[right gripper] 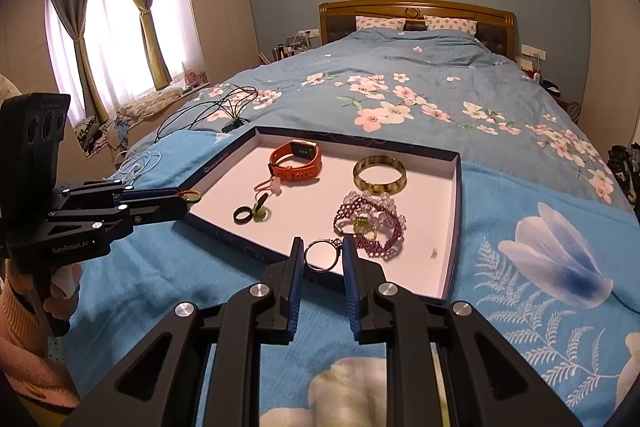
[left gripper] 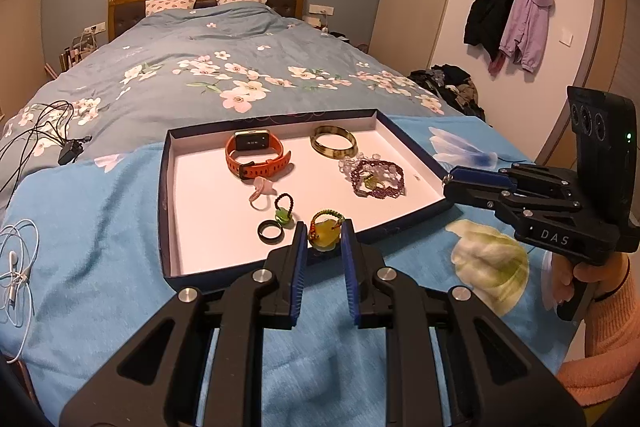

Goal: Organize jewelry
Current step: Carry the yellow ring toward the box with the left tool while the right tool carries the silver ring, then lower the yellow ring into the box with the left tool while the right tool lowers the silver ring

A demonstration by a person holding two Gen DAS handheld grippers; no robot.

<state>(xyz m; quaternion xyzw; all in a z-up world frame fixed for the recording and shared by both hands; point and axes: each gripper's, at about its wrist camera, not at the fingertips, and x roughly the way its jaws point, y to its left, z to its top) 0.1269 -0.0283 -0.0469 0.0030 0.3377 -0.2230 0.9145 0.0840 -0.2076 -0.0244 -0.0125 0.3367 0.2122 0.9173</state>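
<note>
Here, in the left wrist view, the left gripper [left gripper: 325, 233] has its jaws narrowed onto a yellow-green pendant [left gripper: 325, 235] with a braided loop, just over the near rim of the shallow box lid [left gripper: 166, 195] on the bed. An orange watch [left gripper: 256, 155], a bangle [left gripper: 334, 143] and a black ring [left gripper: 270, 231] lie inside. In the right wrist view, the right gripper [right gripper: 323, 254] pinches a silver ring [right gripper: 320, 254] above the lid's near edge, beside purple bead bracelets [right gripper: 370, 223].
</note>
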